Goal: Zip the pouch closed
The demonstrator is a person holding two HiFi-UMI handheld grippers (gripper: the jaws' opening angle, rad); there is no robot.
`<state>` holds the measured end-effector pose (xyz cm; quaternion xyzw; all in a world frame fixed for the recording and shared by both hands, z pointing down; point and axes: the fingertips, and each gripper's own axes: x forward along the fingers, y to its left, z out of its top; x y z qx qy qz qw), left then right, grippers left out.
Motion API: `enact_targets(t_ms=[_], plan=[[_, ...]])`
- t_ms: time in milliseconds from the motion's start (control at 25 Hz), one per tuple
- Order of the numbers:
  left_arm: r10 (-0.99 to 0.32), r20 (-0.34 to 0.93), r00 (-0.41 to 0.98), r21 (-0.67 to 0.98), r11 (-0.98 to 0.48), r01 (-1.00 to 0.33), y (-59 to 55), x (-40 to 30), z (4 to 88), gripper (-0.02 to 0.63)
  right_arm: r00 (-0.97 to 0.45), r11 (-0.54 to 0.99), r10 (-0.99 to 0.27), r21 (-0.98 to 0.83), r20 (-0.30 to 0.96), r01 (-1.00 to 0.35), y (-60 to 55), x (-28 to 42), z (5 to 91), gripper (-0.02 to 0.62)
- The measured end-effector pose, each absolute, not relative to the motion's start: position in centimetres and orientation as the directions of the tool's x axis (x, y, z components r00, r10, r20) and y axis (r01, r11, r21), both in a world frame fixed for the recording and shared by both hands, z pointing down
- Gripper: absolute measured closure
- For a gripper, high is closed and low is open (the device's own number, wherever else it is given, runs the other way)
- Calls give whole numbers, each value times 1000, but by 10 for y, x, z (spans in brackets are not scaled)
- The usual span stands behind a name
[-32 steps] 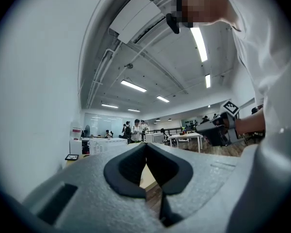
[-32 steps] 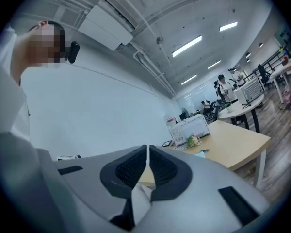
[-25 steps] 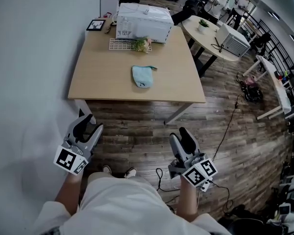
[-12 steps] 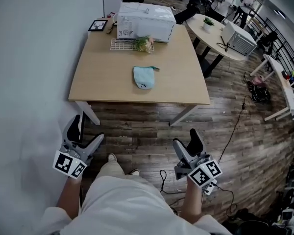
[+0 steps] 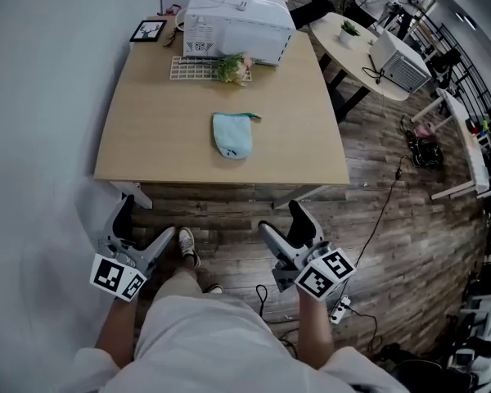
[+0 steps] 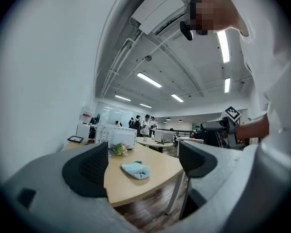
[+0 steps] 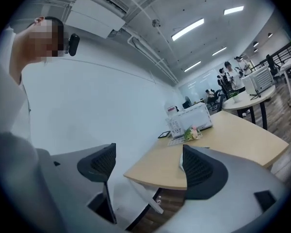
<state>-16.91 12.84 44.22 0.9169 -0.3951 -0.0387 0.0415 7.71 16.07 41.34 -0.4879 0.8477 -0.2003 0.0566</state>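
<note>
Pale-blue fabric, the pouch (image 5: 231,134) lies at the middle of the bench (image 5: 147,142), well apart from the left gripper (image 5: 146,222) and right gripper (image 5: 282,222), whose fingers are spread wide and empty. One end is probably best pinned while the zip is drawn shut.

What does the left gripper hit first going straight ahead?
Probably the table, near edge; the left gripper, tongs open, aims there. Height unclear: it may pass over toward the blue pouch.
</note>
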Motion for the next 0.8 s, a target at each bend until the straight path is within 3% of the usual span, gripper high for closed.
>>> enact_targets(t_ms=[400,800], plan=[[-643,-93,760,130,-765,-631,-40,-134,434,155,-451,381,-863,-292,228,-877,14,83,408,186],[-554,-42,832,123,-829,-546,-110,-82,455,155,-394,303,-874,-315,285,-899,-43,108,439,193]])
